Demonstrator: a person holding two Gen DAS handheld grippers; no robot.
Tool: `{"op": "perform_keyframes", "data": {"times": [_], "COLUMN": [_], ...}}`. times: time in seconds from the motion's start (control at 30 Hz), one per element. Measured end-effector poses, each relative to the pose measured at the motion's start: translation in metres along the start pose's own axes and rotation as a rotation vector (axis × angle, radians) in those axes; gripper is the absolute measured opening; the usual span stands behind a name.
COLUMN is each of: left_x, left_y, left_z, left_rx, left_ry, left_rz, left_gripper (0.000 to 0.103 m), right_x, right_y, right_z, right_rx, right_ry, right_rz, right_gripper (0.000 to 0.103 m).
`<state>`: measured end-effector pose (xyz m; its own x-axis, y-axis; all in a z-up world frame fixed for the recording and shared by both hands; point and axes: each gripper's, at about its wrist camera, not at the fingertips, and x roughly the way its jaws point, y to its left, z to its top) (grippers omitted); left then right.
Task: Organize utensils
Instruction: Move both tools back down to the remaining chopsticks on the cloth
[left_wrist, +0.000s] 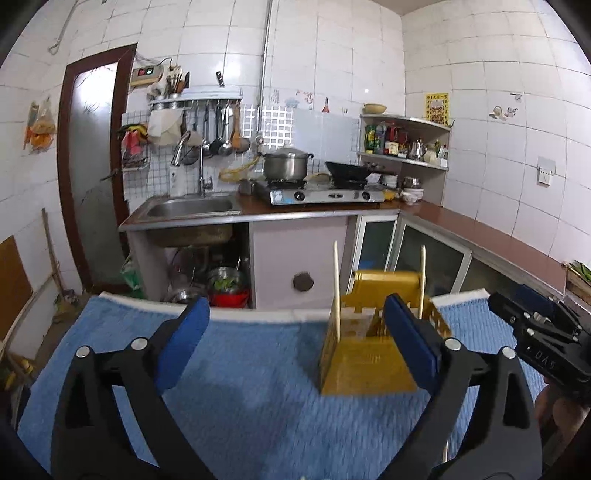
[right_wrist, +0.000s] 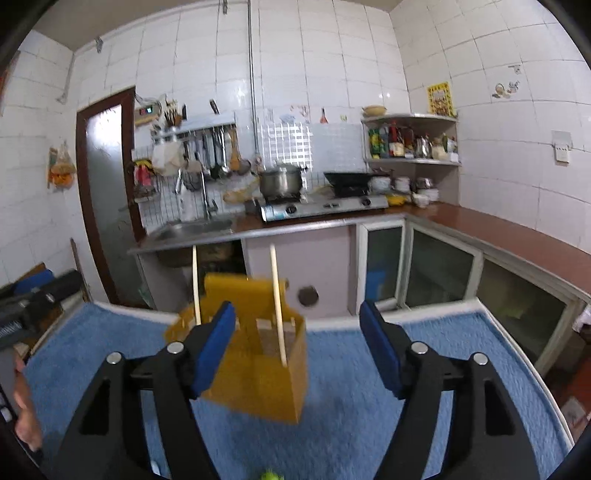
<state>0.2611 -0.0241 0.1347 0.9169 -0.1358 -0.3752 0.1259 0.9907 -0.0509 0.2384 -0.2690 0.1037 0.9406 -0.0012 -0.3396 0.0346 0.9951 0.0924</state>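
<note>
Two pale chopsticks (left_wrist: 336, 291) are standing upright in the yellow slotted utensil holder (left_wrist: 364, 354), one toward each side; the holder is sitting on the blue towel (left_wrist: 243, 369) that is covering the table, near its far edge. The left gripper (left_wrist: 295, 347) is standing wide open with nothing between its blue pads (left_wrist: 183, 341); its right pad is overlapping the holder in the view, though whether it is touching is unclear. The right gripper (right_wrist: 297, 354) is likewise gaping and holding nothing; the holder is showing between its jaws, but the pads are not pressing on it. Judging by this, the task is looking largely done: both chopsticks are stowed, and no loose utensil is showing on the towel; only a small green object (right_wrist: 271, 475) at the bottom edge is remaining unidentified. Count: two chopsticks; one holder; two grippers.
</note>
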Motion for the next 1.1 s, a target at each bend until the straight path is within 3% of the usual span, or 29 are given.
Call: {"op": "perform_keyframes", "data": {"times": [0.43,0.77,1.1], "left_x": [-0.032,-0.016,0.014], "left_y": [0.002,0.000,0.016], "left_z": [-0.075,-0.129,-0.160], "left_rx": [0.017,-0.034,-0.080], "left_ry": [0.157,0.291,0.431], "left_rz": [0.034,0.026,0.054], "left_gripper": [0.098,0.098,0.098], "right_x": [-0.020,-0.017,0.004], "right_y": [-0.010,-0.010,-0.016], "right_z": [-0.085,-0.132,-0.151], "right_rx": [0.036,0.045,0.044], "right_ry": [0.202,0.261,0.341], "right_rz": [-0.051,-0.071,-0.109], "right_gripper": [0.080,0.080,0.080]}}
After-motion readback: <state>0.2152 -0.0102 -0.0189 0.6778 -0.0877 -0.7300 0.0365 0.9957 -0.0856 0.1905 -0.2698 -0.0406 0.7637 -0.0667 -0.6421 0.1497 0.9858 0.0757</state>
